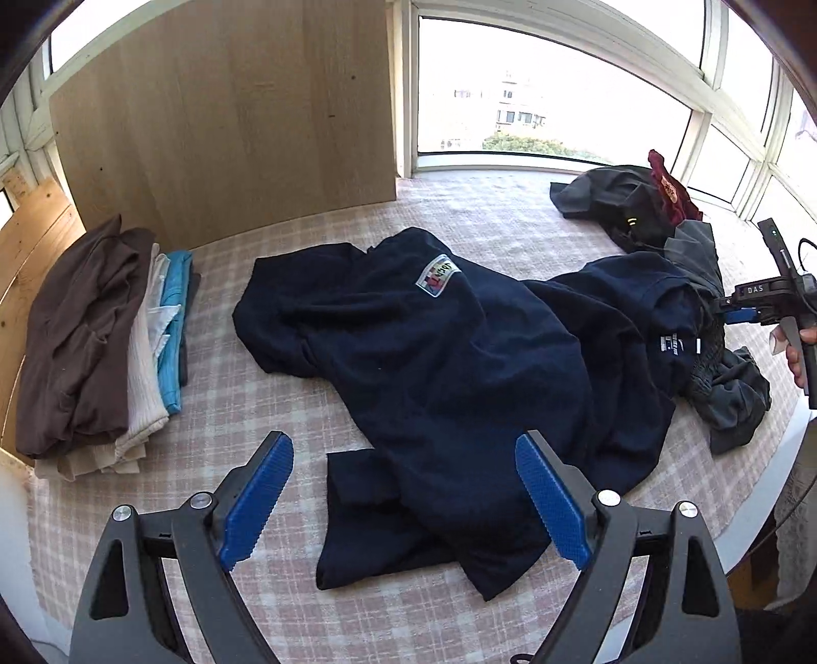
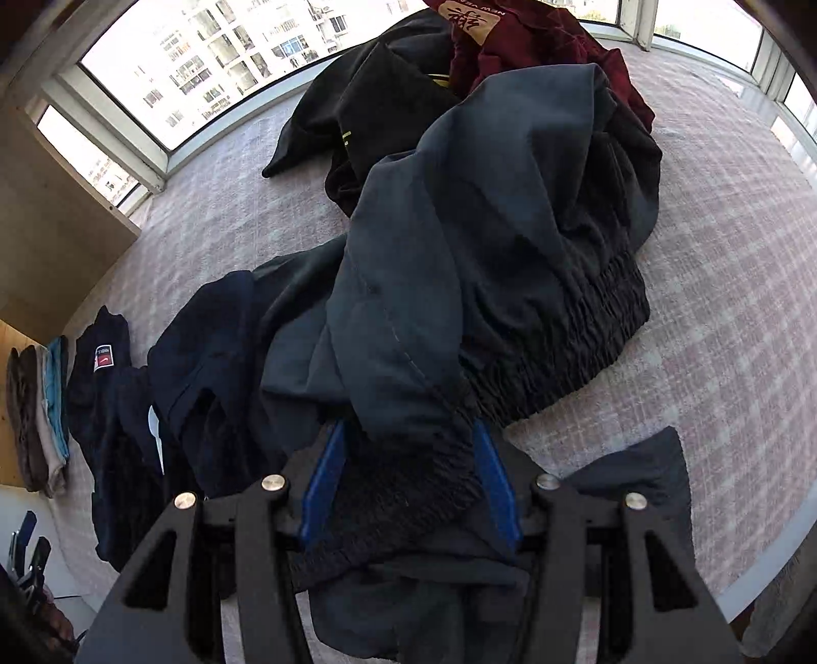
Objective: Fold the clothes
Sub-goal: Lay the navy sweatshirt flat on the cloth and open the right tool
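- A folded stack [image 1: 97, 337] of brown, cream and blue garments sits at the left edge of the table [image 1: 459, 214]; those look done.
- A navy shirt [image 1: 434, 378] lies crumpled in the middle, not yet folded.
- The left gripper [image 1: 403, 503] hovers just near of it, jaws spread, holding nothing.
- The right gripper [image 2: 403, 490] has its jaws pinching the elastic waistband of grey shorts [image 2: 485, 245], at the right side by the shirt.
- A black garment [image 2: 367, 102] and a maroon one [image 2: 536, 46] wait at the far right.
- By my judgement, most of the work remains.
- The table wears a pink checked cloth; a wooden panel [image 1: 224, 117] and bright windows [image 1: 551, 92] stand behind.
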The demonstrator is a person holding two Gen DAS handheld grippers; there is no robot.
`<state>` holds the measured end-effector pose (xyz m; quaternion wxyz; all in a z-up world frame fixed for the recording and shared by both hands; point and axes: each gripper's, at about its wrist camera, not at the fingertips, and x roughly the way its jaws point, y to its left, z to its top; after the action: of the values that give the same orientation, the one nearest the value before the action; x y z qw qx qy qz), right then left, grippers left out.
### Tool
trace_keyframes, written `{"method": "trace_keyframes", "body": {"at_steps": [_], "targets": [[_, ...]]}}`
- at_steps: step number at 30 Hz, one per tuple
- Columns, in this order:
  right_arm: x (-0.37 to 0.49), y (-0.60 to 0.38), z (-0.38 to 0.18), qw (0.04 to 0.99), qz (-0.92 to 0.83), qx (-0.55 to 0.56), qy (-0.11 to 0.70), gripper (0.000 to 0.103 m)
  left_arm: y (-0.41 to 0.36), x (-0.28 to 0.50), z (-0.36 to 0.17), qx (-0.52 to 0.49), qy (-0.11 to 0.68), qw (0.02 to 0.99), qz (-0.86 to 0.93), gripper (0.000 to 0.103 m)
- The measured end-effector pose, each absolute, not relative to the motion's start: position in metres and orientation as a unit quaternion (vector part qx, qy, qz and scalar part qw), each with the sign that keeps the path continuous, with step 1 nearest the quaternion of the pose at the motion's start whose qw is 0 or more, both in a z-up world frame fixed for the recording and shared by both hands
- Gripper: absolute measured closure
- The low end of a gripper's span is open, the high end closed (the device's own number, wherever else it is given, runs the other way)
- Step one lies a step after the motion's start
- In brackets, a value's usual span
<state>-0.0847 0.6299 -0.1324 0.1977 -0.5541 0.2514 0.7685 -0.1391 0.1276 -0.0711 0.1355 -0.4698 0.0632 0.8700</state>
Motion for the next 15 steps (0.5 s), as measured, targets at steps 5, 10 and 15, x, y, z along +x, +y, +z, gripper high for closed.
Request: {"method": "trace_keyframes", "body": {"at_steps": [5,10,15], "targets": [[-0.103,0.628,-0.156,0.193,0.769,-0.566,0.228,0.052,0.173,-0.120,-0.094,-0.476,0.117,0.216,0.844,0.014],[-0.096,0.634,-0.141,0.174,0.798,-0.541,0.200,0.077,0.229,-0.096,-0.124,-0.479,0.211,0.265,0.810,0.014],[-0.070,0.670,-0.090,0.223,0.823,-0.486,0.189,0.084,0.287,-0.091,-0.146,-0.454,0.269,0.304,0.793,0.014]]}}
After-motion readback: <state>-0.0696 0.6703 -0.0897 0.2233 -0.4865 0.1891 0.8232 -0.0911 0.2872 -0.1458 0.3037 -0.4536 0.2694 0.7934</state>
